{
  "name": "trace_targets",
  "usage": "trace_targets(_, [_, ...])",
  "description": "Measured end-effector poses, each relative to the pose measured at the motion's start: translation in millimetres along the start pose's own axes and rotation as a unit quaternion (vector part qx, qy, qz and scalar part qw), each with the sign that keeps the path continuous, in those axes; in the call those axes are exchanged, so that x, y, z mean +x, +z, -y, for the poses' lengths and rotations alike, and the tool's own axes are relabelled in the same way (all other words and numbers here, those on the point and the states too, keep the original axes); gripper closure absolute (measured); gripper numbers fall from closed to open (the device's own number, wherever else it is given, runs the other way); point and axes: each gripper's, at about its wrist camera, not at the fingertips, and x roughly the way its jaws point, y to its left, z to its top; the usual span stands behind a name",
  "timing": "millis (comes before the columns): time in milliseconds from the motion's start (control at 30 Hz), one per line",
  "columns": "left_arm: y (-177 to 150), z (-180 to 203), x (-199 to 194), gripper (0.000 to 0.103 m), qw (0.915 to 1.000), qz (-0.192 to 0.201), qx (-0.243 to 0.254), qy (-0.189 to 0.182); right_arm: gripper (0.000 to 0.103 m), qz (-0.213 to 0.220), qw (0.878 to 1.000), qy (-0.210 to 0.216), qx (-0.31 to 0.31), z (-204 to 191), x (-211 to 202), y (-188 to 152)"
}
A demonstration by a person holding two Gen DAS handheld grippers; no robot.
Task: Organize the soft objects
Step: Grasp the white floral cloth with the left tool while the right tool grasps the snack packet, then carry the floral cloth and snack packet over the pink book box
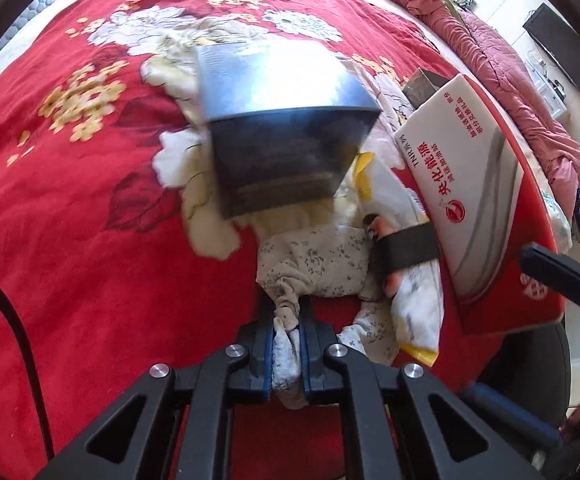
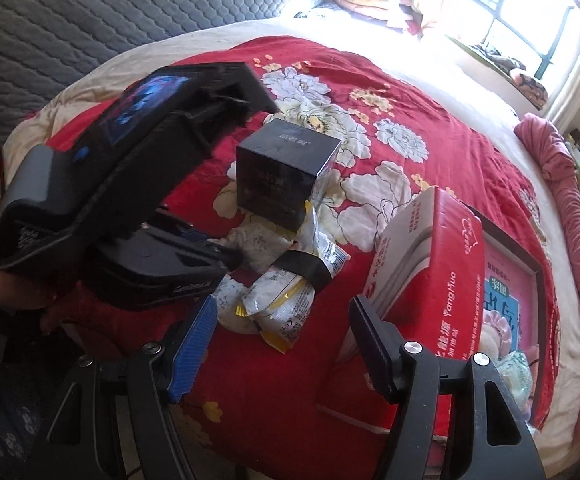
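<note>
Red floral blanket [image 1: 89, 240]: covers the bed and fills most of both views; white and yellow flowers printed on it.

Speckled cloth [image 1: 314, 264]: pale, grey-flecked, soft; lies at lower centre of the left wrist view, just below the black box. One bunched end is pinched between the fingers of the left gripper [image 1: 285, 320], whose blue-edged pads are pressed onto the fabric.

Black box [image 1: 285, 136]: glossy cube, centre of the left wrist view; stands on the blanket, its near lower edge over the cloth and packets.

Snack packets [image 2: 285, 304]: white and yellow, crumpled, bound with a black band [image 1: 406, 246]; they lie just right of the cloth, touching it.

Red carton [image 2: 430, 276]: red and white with printed characters, right of centre in the right wrist view, beside the packets; a pink-fronted flat box [image 2: 506, 304] lies behind it.

Right gripper [image 2: 277, 344]: bottom of its own view, fingers spread wide, nothing between them; it hangs above the blanket near the packets.

Pink quilt [image 1: 530, 100]: bunched along the right edge of the bed.
</note>
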Motion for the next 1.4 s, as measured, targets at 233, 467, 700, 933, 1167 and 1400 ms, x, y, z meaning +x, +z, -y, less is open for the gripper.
trace_targets(233, [-18.8, -41.1, -29.0, 0.093, 0.9993, 0.018, -0.018, 0.028, 0.033, -0.047, 0.992, 0.035, 0.111, 9.4, 37.8, 19.8])
trace_targets(467, [-26.5, -53.8, -44.4, 0.093, 0.9986, 0.039, -0.020, 0.029, 0.033, -0.098, 0.983, -0.004, 0.152, 7.5, 81.9, 28.3])
trace_targets(700, [-26.6, -45.7, -55.0, 0.093, 0.9980, 0.056, -0.013, 0.028, 0.038, -0.102, 0.983, -0.015, 0.151, 7.5, 109.1, 27.0])
trace_targets(933, [-23.5, -31.3, -69.8, 0.093, 0.9968, 0.075, -0.003, 0.026, 0.063, -0.057, 0.987, 0.031, 0.146, 15.9, 85.9, 20.6])
trace_targets(1167, [-14.7, -2.5, -103.7, 0.093, 0.9936, 0.108, 0.023, 0.023, 0.063, 0.022, 0.986, 0.064, 0.152, 27.0, 15.8, 22.3])
trace_targets(1400, [3.2, 53.5, -135.6, 0.093, 0.9866, 0.143, 0.079, 0.012, 0.063, 0.086, 0.976, 0.042, 0.194, 74.7, -54.8, 14.2])
